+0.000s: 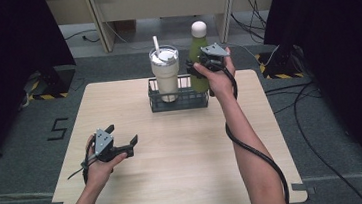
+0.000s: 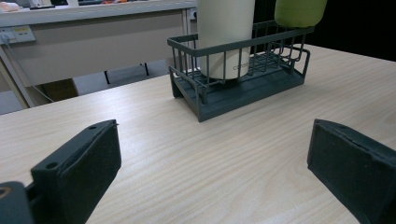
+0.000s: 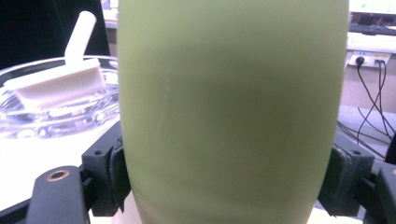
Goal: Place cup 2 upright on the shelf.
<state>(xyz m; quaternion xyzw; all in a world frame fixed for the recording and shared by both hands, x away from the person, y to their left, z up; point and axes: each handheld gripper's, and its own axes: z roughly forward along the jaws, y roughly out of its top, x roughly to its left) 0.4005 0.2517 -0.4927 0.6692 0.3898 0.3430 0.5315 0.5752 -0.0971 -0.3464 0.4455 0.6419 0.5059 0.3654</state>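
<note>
Left gripper (image 1: 122, 140): you hold it low near the table's (image 1: 186, 177) left edge — jaws spread, nothing between them.
Rack (image 1: 179, 102): near the far edge, the tumbler (image 1: 165, 73) (straw up) standing inside.
Right gripper (image 1: 204, 64): pinching the green bottle (image 1: 196, 60) at the rack's right end.

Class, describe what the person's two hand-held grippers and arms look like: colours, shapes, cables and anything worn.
Both the left gripper and right gripper are black, each topped by a grey three-cornered plate. Their jaws are blocky black pads with small screw holes, as the gripper views show. A thick black cable trails from each; the right one's loops along the forearm. The forearms are bare, with no sleeves or gloves visible.
</note>
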